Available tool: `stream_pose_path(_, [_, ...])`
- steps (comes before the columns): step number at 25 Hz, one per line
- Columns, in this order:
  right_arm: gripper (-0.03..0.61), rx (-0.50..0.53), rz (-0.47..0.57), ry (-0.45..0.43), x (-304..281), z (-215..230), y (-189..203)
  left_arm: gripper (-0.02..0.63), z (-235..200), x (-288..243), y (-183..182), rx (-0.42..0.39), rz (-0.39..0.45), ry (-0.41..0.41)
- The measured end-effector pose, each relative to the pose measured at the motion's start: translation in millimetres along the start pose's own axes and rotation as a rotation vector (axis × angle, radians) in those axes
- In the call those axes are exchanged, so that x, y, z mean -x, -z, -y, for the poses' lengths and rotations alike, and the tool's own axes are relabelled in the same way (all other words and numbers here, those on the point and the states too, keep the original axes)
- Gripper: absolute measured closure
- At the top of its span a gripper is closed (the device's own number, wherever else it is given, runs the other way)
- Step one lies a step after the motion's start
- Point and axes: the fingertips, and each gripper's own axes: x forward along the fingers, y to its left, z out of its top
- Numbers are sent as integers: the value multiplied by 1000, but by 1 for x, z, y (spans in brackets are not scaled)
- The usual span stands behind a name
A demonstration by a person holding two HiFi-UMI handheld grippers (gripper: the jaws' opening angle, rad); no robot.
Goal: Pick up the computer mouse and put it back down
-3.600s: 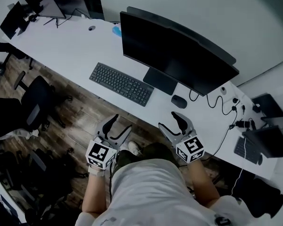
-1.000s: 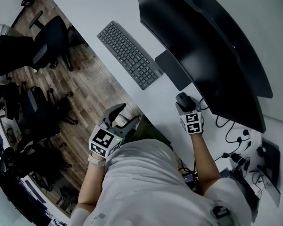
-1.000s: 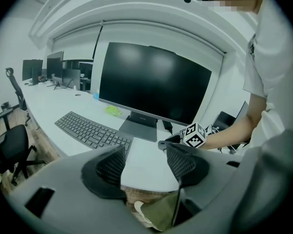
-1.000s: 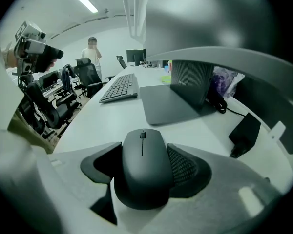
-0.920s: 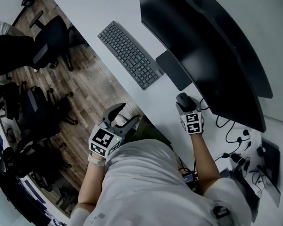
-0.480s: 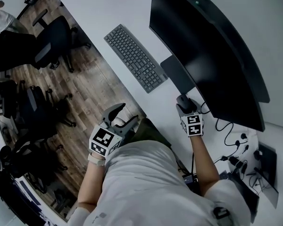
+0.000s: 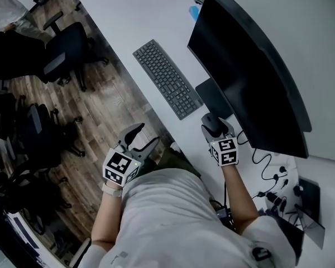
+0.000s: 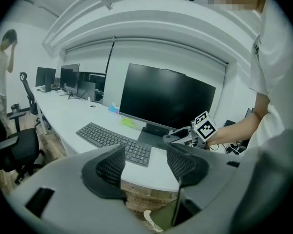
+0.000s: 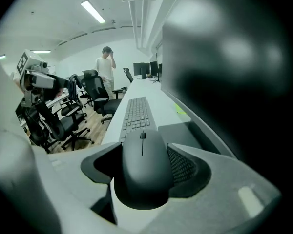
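By the foot of the big curved monitor (image 7: 245,77), the right gripper (image 7: 215,132) has its jaws drawn in against both flanks of the black computer mouse (image 9: 142,169), the wheel end pointing away from the person. I take this for the grasp just made and the lift about to start. None of the views tells me whether the mouse has left the white desk (image 7: 117,21) yet. What comes next, I'd say, is a short straight rise, then setting it down flat on the same bare spot in front of the monitor, and only then letting the jaws spread.

The left gripper (image 8: 145,162) hangs off the desk's near edge, well to the left of the monitor. Its jaws are apart with nothing between them, and it has no part in this.

A black office chair (image 7: 67,49) stands on the wood floor far left of the monitor, out of reach. The dark keyboard (image 7: 167,78) lies in front of the monitor's left half, near the mouse but apart from it. The monitor's flat stand base (image 7: 215,96) sits just beyond the mouse and is the closest thing to bump. Loose cables (image 7: 262,161) trail to the right, under the monitor's right end.
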Motion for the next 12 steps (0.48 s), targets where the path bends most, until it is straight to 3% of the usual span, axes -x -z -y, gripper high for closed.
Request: stream_pose_path(12, [287,96,145,-128,12,-93,-120,362,-54,46,-14,29,104,-48])
